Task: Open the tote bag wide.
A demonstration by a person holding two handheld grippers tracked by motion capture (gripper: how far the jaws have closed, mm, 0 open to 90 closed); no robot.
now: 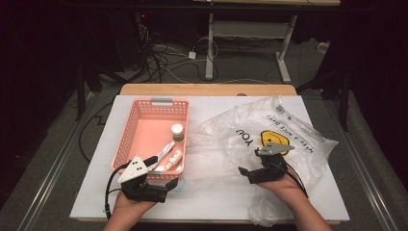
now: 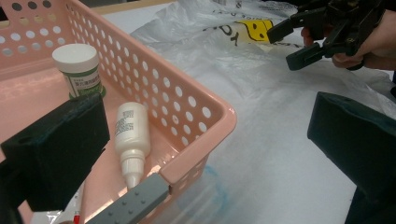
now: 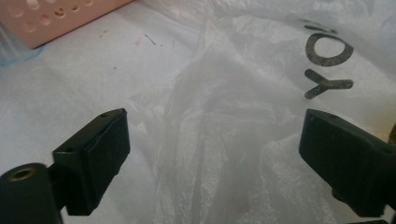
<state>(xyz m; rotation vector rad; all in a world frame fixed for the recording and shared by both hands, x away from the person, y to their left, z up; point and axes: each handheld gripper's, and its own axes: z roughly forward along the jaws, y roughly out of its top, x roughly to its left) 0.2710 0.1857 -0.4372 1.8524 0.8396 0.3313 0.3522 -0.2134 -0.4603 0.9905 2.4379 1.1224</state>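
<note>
A crumpled clear plastic bag (image 1: 269, 132) printed with a yellow smiley lies across the white table's (image 1: 211, 192) right half, light, limp and slippery, probably best pinched at a raised fold. The right gripper (image 1: 260, 171) hovers over its near edge, jaws wide apart and empty, a ridge of film between them. At nine o'clock from the bag, the left gripper (image 1: 161, 185), equally open, straddles the near corner of the pink perforated plastic basket (image 1: 132, 130).
</note>
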